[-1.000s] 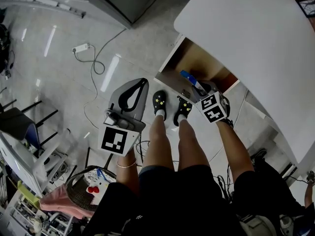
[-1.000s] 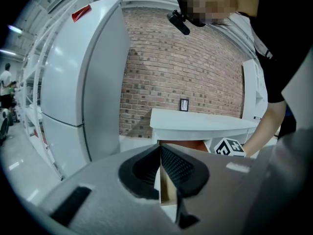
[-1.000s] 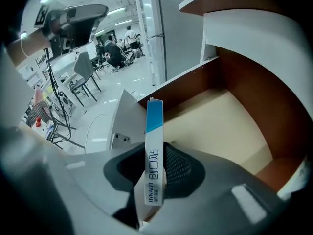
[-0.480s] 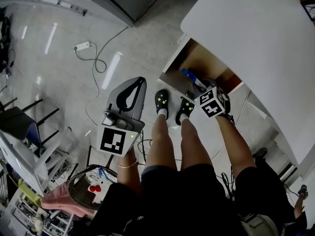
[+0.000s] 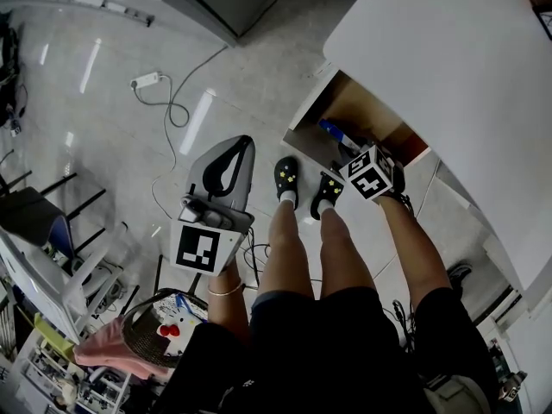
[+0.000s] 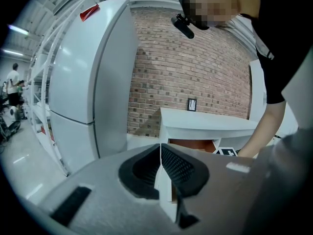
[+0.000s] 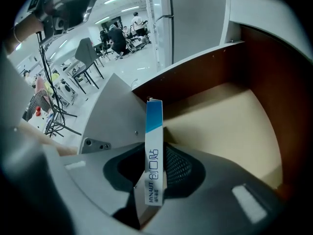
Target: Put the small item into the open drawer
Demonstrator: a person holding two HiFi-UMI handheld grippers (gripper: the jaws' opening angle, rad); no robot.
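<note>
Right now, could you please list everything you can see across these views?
table: one, white, upper right
open drawer: one, brown inside, under the table
small box: one, white and blue, clamped in the right gripper over the drawer
brick wall: one, red-brown, behind the table
refrigerator: one, pale grey, beside the wall
power strip: one, white, with cable, on the floor
basket: one, dark, on the floor, lower left
shoes: two, black with yellow dots, in front of the drawer
left gripper: one, grey, fingers together, empty
right gripper: one, grey, fingers shut on the box
</note>
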